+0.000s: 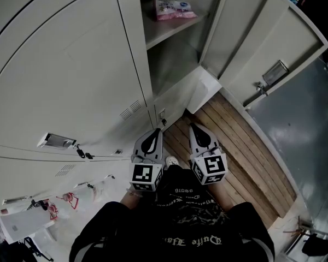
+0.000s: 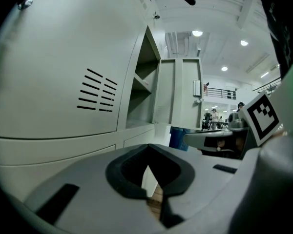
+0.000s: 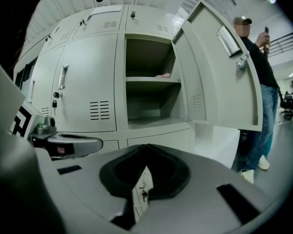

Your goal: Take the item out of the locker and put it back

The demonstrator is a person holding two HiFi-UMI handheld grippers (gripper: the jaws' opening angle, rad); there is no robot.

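Observation:
A pink packet (image 1: pixel 175 9) lies on the upper shelf of the open locker (image 1: pixel 172 29); the right gripper view shows only its edge (image 3: pixel 163 75) on that shelf. Both grippers hang low in front of the person's body, well below and short of the shelf. My left gripper (image 1: pixel 154 131) is shut with nothing in it, its jaw tips (image 2: pixel 148 147) meeting. My right gripper (image 1: pixel 193 127) is shut and empty too, and in its own view (image 3: pixel 145 146) it points at the locker. The two sit side by side, a hand's width apart.
The locker door (image 1: pixel 273 42) stands swung open to the right. Closed locker doors (image 1: pixel 65 64) fill the left. Wooden floor planks (image 1: pixel 235 146) lie below the grippers. A person (image 3: pixel 256 82) stands behind the open door. Clutter lies on the floor at lower left (image 1: pixel 38 209).

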